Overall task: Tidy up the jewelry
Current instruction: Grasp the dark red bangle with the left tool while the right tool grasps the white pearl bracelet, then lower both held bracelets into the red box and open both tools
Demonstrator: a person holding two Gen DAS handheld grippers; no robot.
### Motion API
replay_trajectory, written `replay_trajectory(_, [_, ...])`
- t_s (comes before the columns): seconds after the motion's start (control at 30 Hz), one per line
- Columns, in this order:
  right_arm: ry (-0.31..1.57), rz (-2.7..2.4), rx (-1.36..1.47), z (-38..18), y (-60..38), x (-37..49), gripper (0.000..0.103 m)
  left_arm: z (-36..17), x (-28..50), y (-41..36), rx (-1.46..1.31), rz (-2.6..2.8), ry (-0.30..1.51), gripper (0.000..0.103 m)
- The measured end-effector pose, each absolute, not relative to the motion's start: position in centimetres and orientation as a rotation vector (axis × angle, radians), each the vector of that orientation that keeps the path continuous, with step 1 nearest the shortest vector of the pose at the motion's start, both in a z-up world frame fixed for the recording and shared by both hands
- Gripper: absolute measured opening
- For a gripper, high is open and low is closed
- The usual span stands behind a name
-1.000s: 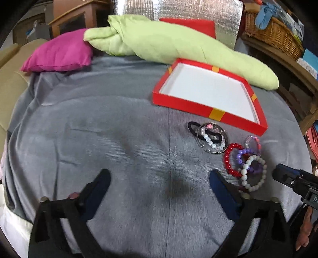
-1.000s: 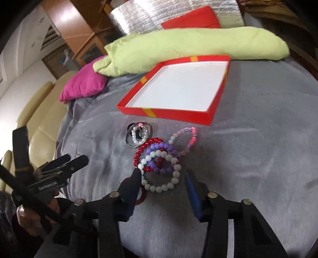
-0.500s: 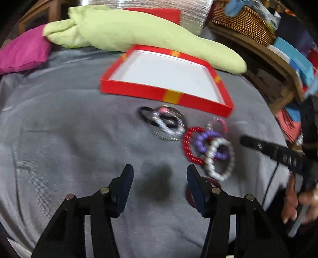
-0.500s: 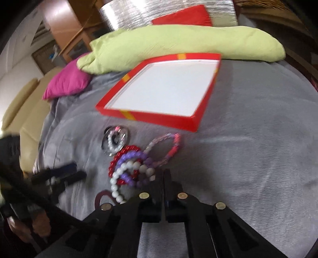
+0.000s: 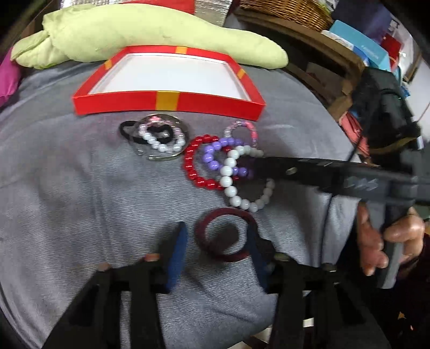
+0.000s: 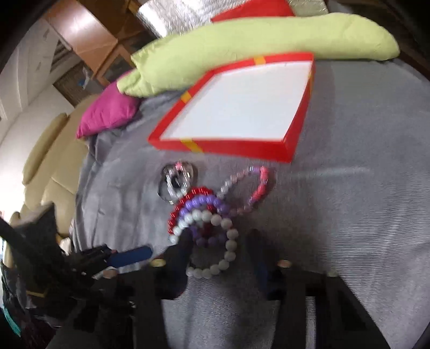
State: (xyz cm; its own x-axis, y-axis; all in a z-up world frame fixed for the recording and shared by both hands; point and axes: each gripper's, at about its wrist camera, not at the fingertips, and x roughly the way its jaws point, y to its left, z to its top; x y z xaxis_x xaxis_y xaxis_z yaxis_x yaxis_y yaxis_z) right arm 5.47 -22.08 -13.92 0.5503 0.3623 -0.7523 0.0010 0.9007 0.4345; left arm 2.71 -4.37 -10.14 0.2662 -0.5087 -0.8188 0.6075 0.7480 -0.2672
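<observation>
A dark red bangle (image 5: 204,243) lies flat on the grey cloth between the blue pads of my left gripper (image 5: 216,245). Its jaws are closing; the left pad still stands clear of the ring. A white bead bracelet (image 6: 231,244) lies between the fingers of my right gripper (image 6: 220,241), whose jaws are opening; the left finger covers its near-left rim. In the left wrist view the right gripper (image 5: 250,163) reaches in from the right over the white bracelet (image 5: 228,171). The red bracelet (image 5: 190,166) and purple bracelet (image 5: 211,158) overlap it. The red box (image 5: 166,100) beyond has a bare white floor.
A pink bracelet (image 5: 250,128) and a clear bangle (image 5: 158,142) with small pearls and a black hair tie lie before the box. A green pillow (image 5: 134,29) and magenta pillow (image 6: 107,112) border the far side. A wicker basket (image 5: 285,10) sits on a wooden shelf at right.
My left gripper swung right and down onto the dark red bangle while its jaws narrowed. My right gripper shut, then parted again, lower and astride the white bracelet.
</observation>
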Motion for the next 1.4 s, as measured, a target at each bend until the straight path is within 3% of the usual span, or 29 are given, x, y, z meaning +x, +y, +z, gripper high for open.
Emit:
replay_trajectory(0.07, [0.983,0.218,0.359,-14.5,-21.3,5.6,0.015,-10.4,2.8,-4.6,0.094,-0.781,1.067,0.02])
replay_trajectory(0.1, [0.979,0.218,0.344,-14.4,-21.1,5.5,0.011,-10.5,3.0,-4.6,0.087,-0.791,1.069,0.012])
replay_trajectory(0.2, [0.925,0.193,0.336,-13.6,-21.6,4.9,0.011,-10.6,3.2,-4.6,0.054,-0.832,1.054,0.007])
replay_trajectory(0.63, [0.656,0.171,0.455,-7.5,-25.3,3.9,0.011,-5.2,6.0,-1.3,-0.053,-0.716,0.77,0.005])
replay_trajectory(0.83, [0.627,0.162,0.528,-6.6,-27.1,7.3,0.011,-2.6,12.7,-2.7,-0.033,-0.636,0.677,0.005])
replay_trajectory(1.0, [0.678,0.163,0.615,-8.2,-28.1,10.7,0.011,-3.5,18.6,-4.0,-0.018,-0.528,0.703,0.005])
replay_trajectory(1.13, [0.732,0.167,0.654,-9.6,-28.5,12.6,0.011,-6.8,22.4,-4.0,-0.047,-0.417,0.829,0.005])
replay_trajectory(1.33, [0.797,0.103,0.671,-11.0,-29.3,13.2,0.013,-9.6,23.5,-3.6,0.007,-0.32,0.938,0.005])
replay_trajectory(1.4, [0.787,0.056,0.681,-10.8,-30.0,13.0,0.019,-9.8,23.3,-3.7,0.037,-0.341,0.957,0.005])
